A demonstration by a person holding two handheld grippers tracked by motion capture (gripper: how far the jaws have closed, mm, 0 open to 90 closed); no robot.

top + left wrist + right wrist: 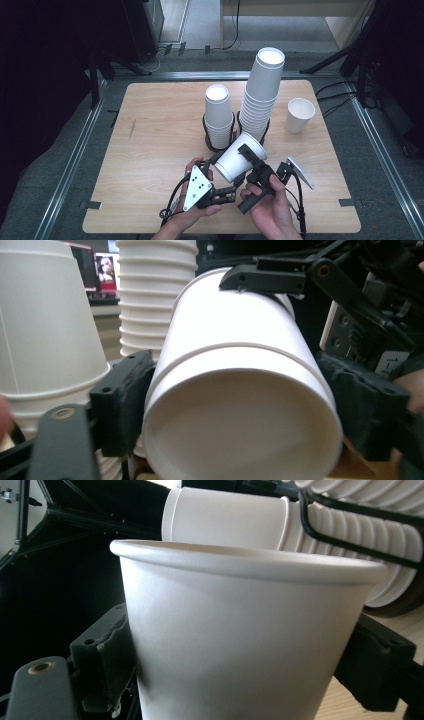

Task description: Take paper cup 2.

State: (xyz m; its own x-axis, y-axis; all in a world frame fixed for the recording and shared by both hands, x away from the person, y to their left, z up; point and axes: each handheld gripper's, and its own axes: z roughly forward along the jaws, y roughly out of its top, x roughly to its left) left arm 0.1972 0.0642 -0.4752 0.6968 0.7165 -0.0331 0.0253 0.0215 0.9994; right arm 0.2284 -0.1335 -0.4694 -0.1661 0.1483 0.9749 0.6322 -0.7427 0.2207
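held on its side above the front of the tabletop (150, 150), just in front of the two stacks: a white paper cup (240, 156), mouth turned toward the tall stack (261, 95), base toward the person. possibly two cups nested, going by the ridge ringing the wall in the left gripper view; cannot tell for sure. left gripper (216, 161) fingers set either side of the base end, pads touching the wall (125, 405). right gripper (247, 159) fingers closed on the wall below the rim, one pad flat against the paper (112, 665). likely very light, thin-walled, easily dented or ovalled under a hard squeeze; smooth paper, so somewhat slippery between hard pads. stiffest at the rolled rim and at the base ring, so best taken close to either, with a light pinch across the width; mid-wall likely to buckle. no print, brand or label readable on the cup, on the short stack (218, 117), or on the single cup (299, 115) standing apart at the right. small marking on a white plate in the left gripper view, too blurred to read.
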